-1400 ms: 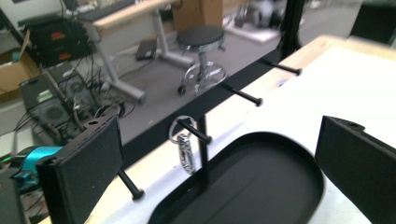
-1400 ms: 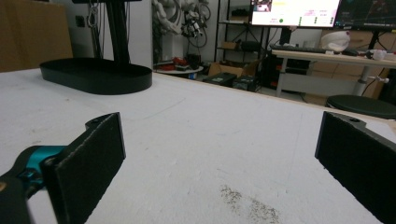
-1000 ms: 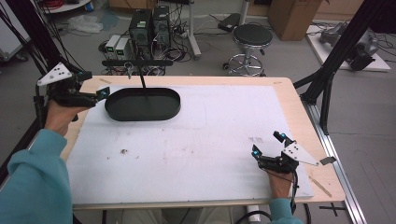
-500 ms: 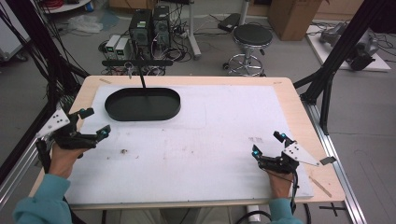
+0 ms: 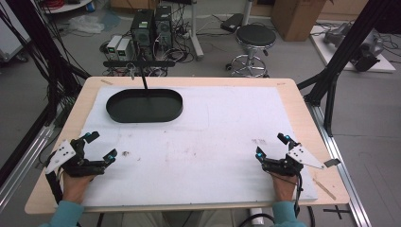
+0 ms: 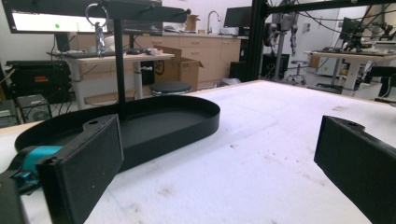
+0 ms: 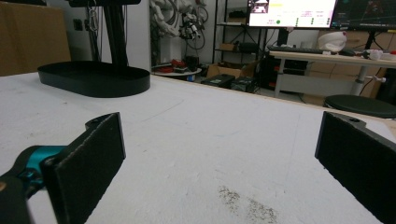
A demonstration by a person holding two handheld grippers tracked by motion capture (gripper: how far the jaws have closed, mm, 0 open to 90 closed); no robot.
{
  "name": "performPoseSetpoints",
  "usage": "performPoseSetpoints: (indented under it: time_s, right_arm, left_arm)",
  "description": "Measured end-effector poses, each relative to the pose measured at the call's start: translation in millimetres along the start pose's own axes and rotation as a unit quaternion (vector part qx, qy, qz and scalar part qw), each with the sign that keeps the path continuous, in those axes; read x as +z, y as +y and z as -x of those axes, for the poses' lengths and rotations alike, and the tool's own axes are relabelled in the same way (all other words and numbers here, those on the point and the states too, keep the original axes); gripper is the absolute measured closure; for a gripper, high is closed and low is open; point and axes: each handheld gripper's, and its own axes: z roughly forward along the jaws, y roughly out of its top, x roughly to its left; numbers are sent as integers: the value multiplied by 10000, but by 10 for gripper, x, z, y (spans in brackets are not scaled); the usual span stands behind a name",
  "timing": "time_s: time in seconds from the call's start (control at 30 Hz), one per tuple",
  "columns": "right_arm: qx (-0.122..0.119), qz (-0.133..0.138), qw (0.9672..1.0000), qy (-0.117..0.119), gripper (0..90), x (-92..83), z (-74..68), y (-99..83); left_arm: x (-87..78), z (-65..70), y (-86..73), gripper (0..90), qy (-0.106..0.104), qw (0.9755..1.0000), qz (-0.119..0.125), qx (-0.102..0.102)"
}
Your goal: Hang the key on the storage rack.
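From above, my left claw [image 5: 100, 146] gapes wide near the table [image 5: 293, 101] edge, well short of the black tray [image 5: 144, 105]; my right claw [image 5: 270, 146] likewise. Left gripper view: tray [image 6: 140, 122] just ahead, possibly empty. Right gripper view: tray [image 7: 93, 77] far off.

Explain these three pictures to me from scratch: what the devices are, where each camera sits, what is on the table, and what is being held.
No robot arm here: a person stands at the table and holds a hand tool with a two-jaw claw in each hand. The high view looks down from above the person's side. There the left claw sits near the table's left front corner and the right claw near the right front. Both have their jaws wide apart and hold nothing.

The other two pictures come from small cameras riding on the tools, looking out between each one's black jaws.

A white mat covers the wooden table. On it, at the far left, lies a black oval tray, which looks empty, with a thin black post rising at its back edge.
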Motion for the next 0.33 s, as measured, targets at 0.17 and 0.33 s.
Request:
performPoseSetpoints:
  time_s: [0.17, 0.33]
  right_arm:
    - [11, 53, 10000, -5, 8, -3, 7, -3]
    - [2, 41, 10000, -11, 8, -3, 7, -2]
  left_arm:
    - [-42, 48, -79, 17, 105, 9998, 92, 133]
    - [-47, 52, -83, 17, 122, 9998, 119, 140]
